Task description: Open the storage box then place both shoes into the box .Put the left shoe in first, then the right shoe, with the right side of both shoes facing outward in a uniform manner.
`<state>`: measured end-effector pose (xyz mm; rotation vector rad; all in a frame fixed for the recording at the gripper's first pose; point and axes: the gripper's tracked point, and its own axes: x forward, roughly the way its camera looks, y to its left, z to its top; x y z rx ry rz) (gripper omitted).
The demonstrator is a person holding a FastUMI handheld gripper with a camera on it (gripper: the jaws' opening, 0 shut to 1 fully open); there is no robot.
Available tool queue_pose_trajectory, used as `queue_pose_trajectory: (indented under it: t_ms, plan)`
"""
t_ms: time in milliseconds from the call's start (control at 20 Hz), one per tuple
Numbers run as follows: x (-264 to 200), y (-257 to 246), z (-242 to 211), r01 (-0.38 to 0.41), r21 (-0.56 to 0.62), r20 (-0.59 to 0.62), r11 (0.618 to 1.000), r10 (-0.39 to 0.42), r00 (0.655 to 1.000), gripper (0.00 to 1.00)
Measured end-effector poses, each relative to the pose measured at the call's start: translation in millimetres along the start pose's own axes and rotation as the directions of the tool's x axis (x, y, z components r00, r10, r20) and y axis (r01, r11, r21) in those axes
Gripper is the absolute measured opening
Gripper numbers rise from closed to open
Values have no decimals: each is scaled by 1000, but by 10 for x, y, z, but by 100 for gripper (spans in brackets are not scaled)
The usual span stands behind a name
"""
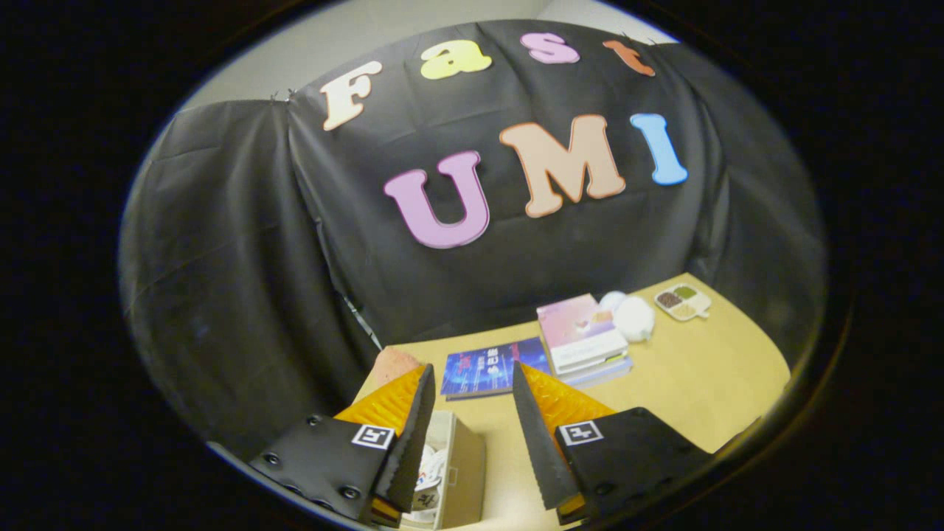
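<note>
Storage box (461,472) below spread gripper (472,383)

A beige rectangular storage box (461,472) stands on the light wooden table, low between the gripper's 2 fingers and close against the left one. It is seen from above, its top open. Inside lies something white with dark markings (431,472), likely a shoe, though too little of it shows to tell which.

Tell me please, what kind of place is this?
Probably a staged recording booth: black cloth wall behind a wooden table holding books and an open storage box. The gripper is open, holding nothing.
</note>
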<state>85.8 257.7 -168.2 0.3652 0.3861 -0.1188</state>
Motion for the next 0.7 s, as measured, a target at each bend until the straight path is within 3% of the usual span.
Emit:
queue_pose_trajectory:
  t_ms: [450, 700]
  plan:
    - [-330, -258, 1172, 67, -112, 236, 991, -39, 971, 66]
    - [-526, -265, 1479, 93, -165, 300, 982, -40, 953, 66]
